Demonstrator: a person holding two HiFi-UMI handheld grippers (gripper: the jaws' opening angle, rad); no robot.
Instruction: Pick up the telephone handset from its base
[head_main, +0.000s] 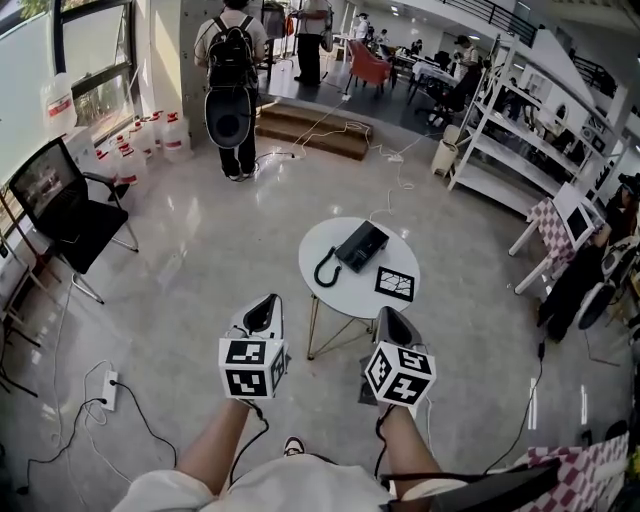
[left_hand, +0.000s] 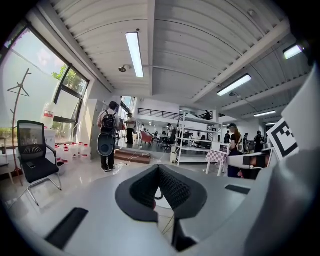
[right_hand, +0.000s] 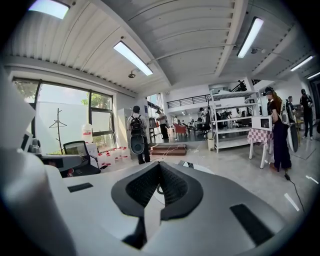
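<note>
One telephone handset (head_main: 353, 246), black, lying in its cradle on the base (head_main: 370, 244); at this size we cannot separate the two cleanly. Not yet lifted.
One curly cord (head_main: 323, 270), trailing off the phone's near-left end and looping toward the table edge.
One printed marker card (head_main: 394, 284), flat, just beside the phone on its near-right.
One small round white table (head_main: 335, 240) on thin legs, carrying all three.

Two grippers, both short of the table and well apart from the phone.
Left gripper (head_main: 262, 314): pads pressed together, nothing between them.
Right gripper (head_main: 392, 326): likewise closed tight and empty, and the closer of the pair to the phone.

Handling notes, our judgement:
- We are in the approach.
- We should spread the jaws of the chosen gripper before it arrives over the tabletop, not at the last instant.
- We would take the handset across its narrow width near the middle, so it hangs level, and keep the pads off the base.
- Lift straight up, then ease away, letting the cord uncoil without dragging the base.
- The table looks light; any sideways push may shift it.
- Keep the spare gripper clear of the card.

Surroundings: pale polished floor (head_main: 200, 260), a black office chair (head_main: 70, 215) well off to the left, a person with a backpack (head_main: 232, 60) beyond.
</note>
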